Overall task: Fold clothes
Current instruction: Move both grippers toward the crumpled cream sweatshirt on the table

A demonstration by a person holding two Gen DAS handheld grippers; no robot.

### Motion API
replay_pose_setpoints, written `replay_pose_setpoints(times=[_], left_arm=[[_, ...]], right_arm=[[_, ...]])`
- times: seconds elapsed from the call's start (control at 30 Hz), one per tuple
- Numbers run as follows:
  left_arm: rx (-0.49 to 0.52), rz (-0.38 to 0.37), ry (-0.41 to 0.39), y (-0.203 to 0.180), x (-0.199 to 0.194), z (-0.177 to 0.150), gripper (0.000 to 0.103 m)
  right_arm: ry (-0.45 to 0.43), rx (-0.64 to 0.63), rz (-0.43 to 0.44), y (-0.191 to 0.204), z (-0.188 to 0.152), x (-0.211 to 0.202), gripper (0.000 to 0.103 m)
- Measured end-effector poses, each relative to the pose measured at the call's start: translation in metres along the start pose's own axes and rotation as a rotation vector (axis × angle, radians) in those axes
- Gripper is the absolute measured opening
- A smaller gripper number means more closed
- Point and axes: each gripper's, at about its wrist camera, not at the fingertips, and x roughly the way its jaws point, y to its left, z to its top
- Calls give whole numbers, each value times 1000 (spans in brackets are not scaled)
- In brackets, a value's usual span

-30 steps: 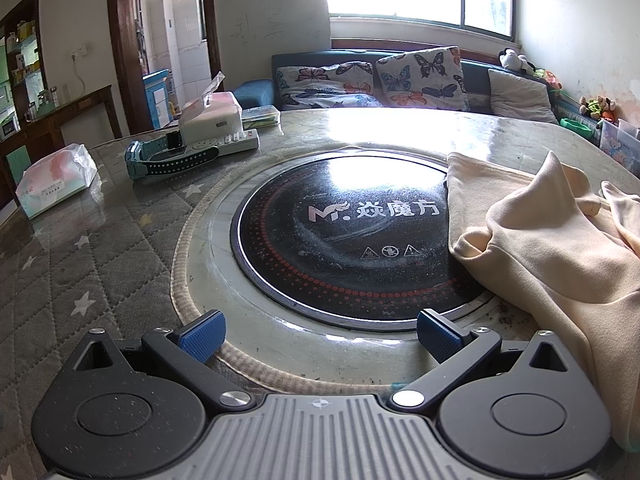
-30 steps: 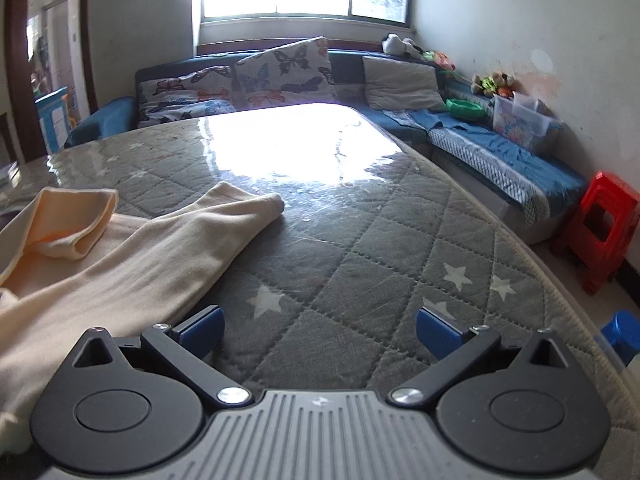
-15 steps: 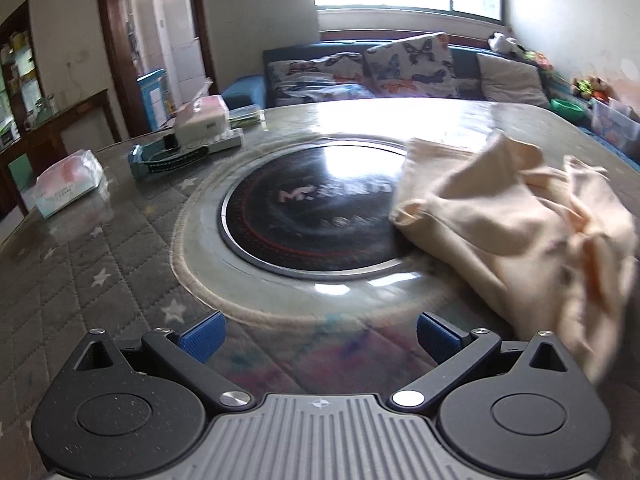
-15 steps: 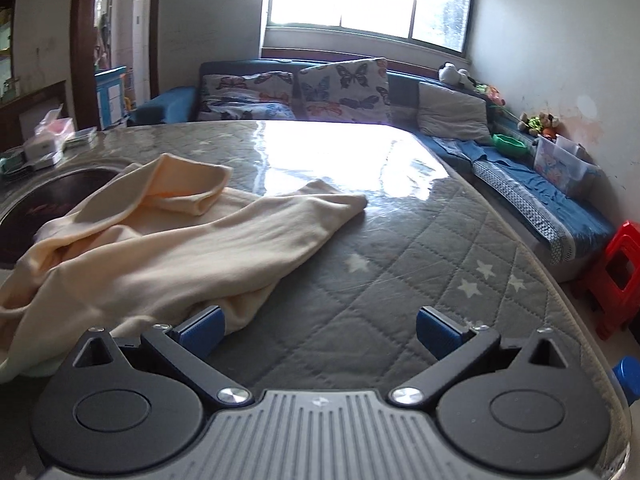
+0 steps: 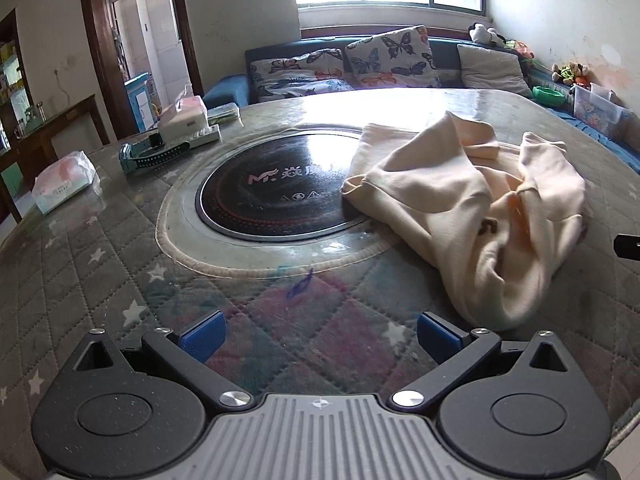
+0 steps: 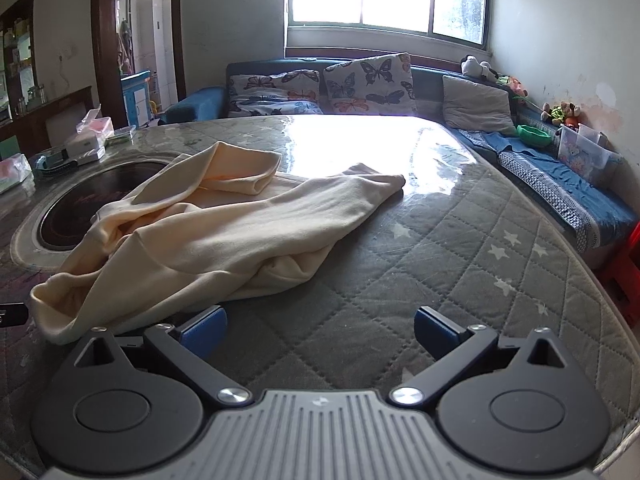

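Observation:
A cream garment (image 5: 472, 204) lies crumpled on the grey quilted table, its left edge over the black round hob (image 5: 276, 196). It also shows in the right wrist view (image 6: 224, 232), spread from centre to left. My left gripper (image 5: 320, 338) is open and empty, above the table's near edge, with the garment ahead to its right. My right gripper (image 6: 318, 330) is open and empty, its left fingertip (image 6: 204, 326) close to the garment's near edge.
A tissue pack (image 5: 64, 186), a teal strap (image 5: 152, 156) and a white box (image 5: 188, 120) lie at the table's far left. A blue sofa with butterfly cushions (image 6: 360, 84) stands behind the table. A red stool (image 6: 628, 264) stands on the right.
Both grippers have pulled back toward the table's near edge. More of the garment and table now shows. Both stay open and empty.

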Motion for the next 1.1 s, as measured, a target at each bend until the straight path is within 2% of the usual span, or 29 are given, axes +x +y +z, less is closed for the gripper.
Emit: replay_pose_setpoints(times=[1.1], left_arm=[[34, 3, 11, -20, -11, -4, 103]], right_arm=[[5, -24, 72, 17, -11, -15, 96]])
